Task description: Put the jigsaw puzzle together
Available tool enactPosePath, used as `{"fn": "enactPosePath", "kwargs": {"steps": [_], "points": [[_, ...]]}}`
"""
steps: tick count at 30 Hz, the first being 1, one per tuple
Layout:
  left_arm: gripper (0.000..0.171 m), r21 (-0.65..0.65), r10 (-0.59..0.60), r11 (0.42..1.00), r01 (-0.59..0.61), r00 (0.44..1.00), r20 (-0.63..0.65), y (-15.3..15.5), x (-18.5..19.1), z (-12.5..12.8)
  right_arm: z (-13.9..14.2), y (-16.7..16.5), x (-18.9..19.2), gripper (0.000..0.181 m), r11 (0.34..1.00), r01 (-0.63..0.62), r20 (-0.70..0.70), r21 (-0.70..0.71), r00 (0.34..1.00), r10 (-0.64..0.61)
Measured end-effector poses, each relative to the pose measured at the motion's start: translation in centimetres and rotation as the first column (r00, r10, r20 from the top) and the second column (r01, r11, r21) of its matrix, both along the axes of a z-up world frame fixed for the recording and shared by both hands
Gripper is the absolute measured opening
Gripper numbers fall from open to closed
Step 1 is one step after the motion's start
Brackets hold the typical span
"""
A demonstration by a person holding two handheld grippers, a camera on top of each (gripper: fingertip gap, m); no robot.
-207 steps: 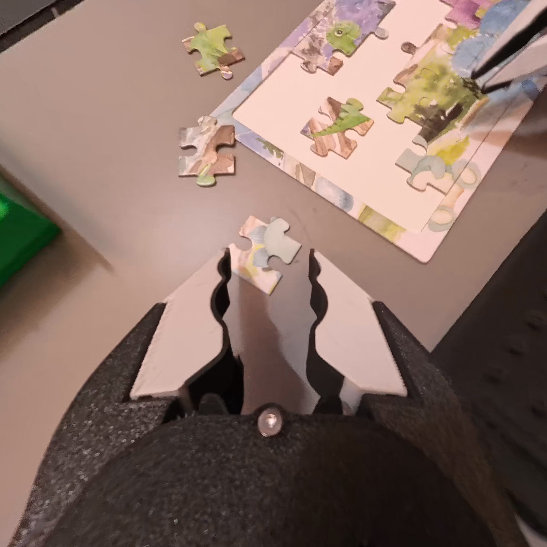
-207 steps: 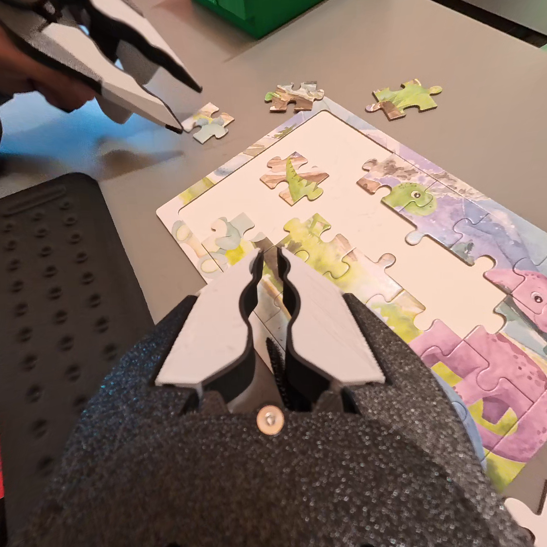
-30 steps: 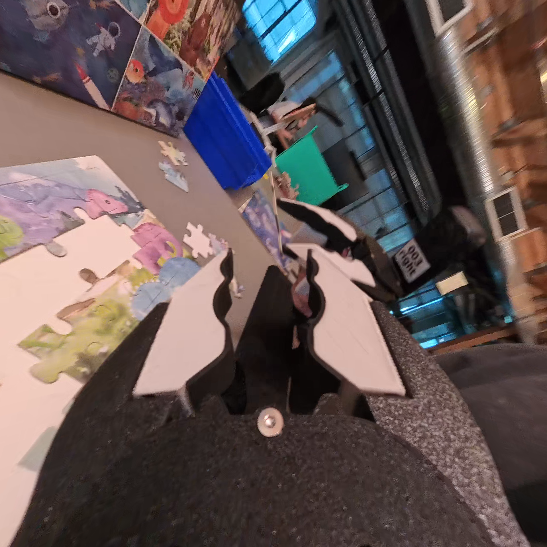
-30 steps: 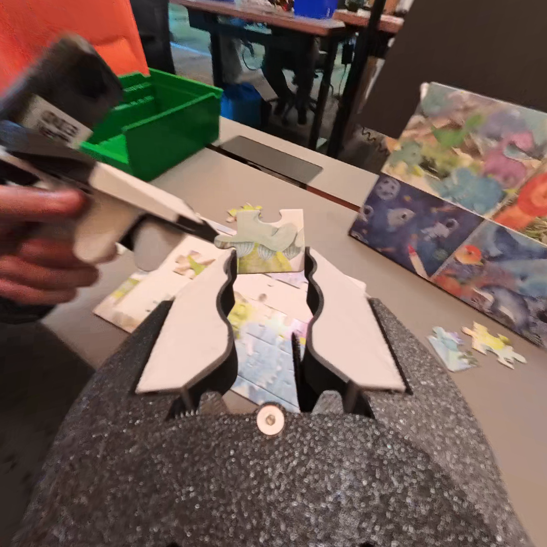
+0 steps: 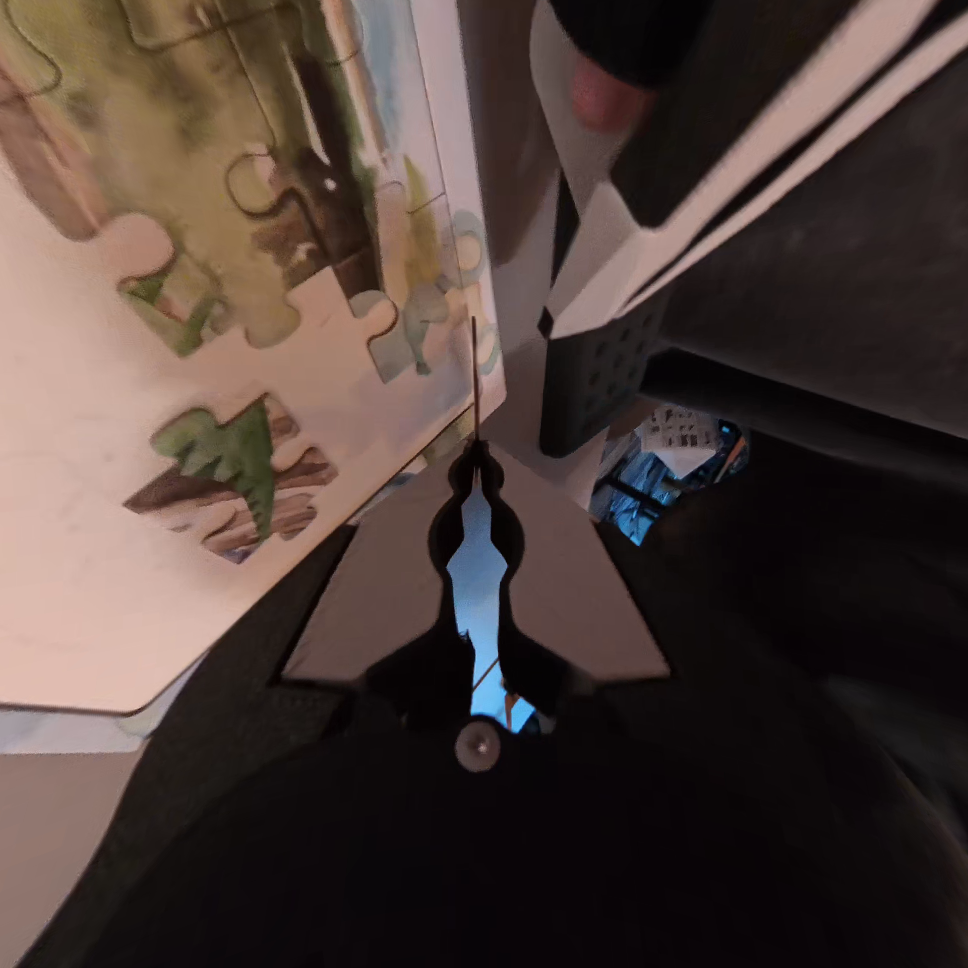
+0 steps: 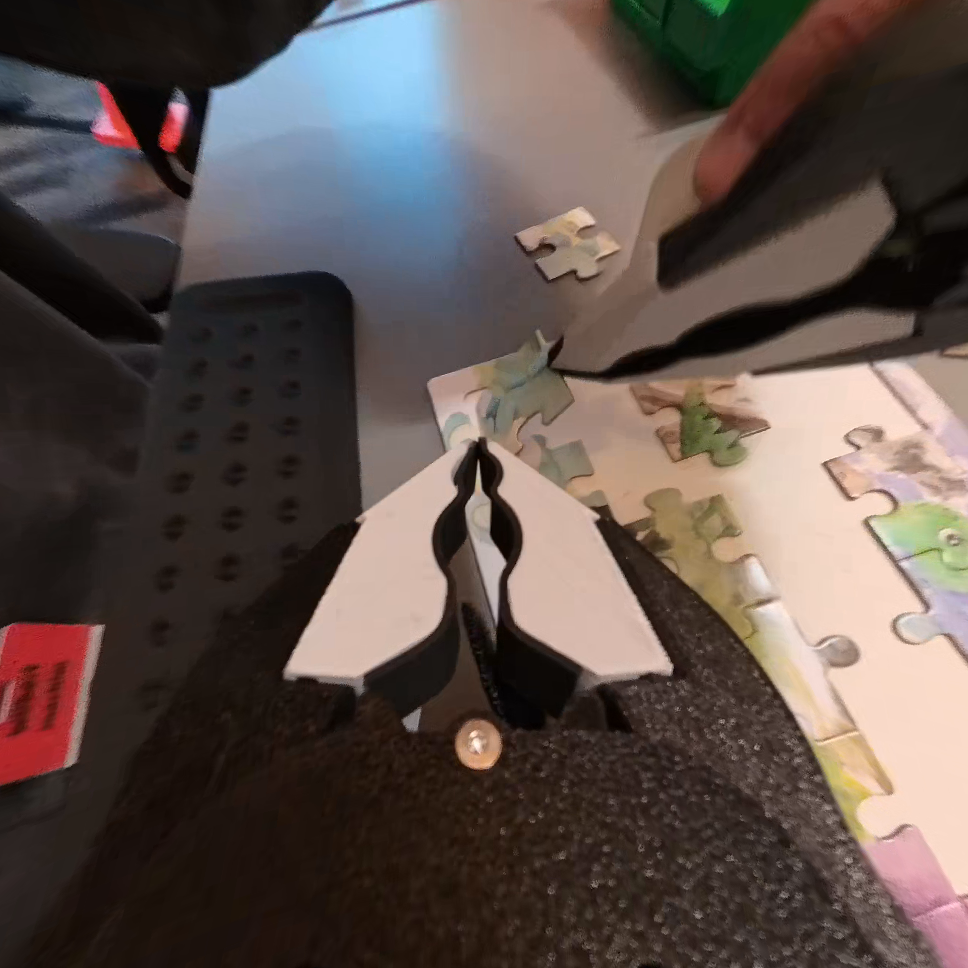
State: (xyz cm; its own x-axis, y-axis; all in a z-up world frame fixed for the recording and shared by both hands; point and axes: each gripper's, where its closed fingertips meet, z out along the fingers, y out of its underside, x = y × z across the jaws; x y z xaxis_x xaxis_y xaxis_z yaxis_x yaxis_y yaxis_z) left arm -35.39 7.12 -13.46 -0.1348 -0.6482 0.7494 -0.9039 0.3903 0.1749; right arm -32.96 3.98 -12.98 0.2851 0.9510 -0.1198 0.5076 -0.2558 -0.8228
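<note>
We see the left tool (image 5: pixel 475 454) clamped on a puzzle piece (image 6: pixel 529 387), which shows edge-on as a thin dark line in its own view. In the right wrist view that piece hangs tilted from the left tool's tips over the near-left corner of the puzzle board (image 6: pixel 817 419), touching or just above the pieces already set there; we cannot tell which.

The right tool (image 6: pixel 479 445) has its tips pressed together with nothing between them, poised at the near-left corner of the board, close to the held piece.

On the board, a green and brown piece (image 6: pixel 702 421) lies alone on the bare white middle. A strip of joined pieces (image 6: pixel 696 545) runs along the near edge, and another joined group with a green figure (image 6: pixel 937 524) sits to the right.

One loose piece (image 6: pixel 568 243) rests on the grey worktop (image 6: pixel 398 209), just beyond the board's corner. A green bin (image 6: pixel 696 42) stands at the far side, blurred. A black perforated pad (image 6: pixel 251 450) lies left of the board, just beside the right tool. A red tag (image 6: pixel 42 696) shows at the left edge.

The left tool's body and the hand (image 6: pixel 775 105) around it cover part of the far edge of the board in the right wrist view.
</note>
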Motion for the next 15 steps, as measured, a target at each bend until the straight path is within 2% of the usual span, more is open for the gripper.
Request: {"fn": "enactPosePath", "kwargs": {"steps": [4, 10, 15], "points": [[0.001, -0.003, -0.033, 0.999, 0.033, 0.998, -0.048, 0.3, 0.0, -0.4, -0.8, 0.7, -0.5, 0.0, 0.995, 0.015, 0.069, 0.095, 0.997, -0.021], [0.001, -0.032, -0.027, 0.999, 0.025, 0.998, -0.056, 0.0, 0.2, -0.5, -1.6, 1.7, -1.1, 0.0, 0.992, 0.029, 0.118, 0.124, 0.992, -0.043], [0.001, -0.068, -0.014, 0.998, 0.01, 0.998, -0.056, -0.4, -0.1, -0.1, -1.9, 1.4, -1.5, 0.0, 0.995, 0.007, 0.131, 0.104, 0.991, -0.02]]}}
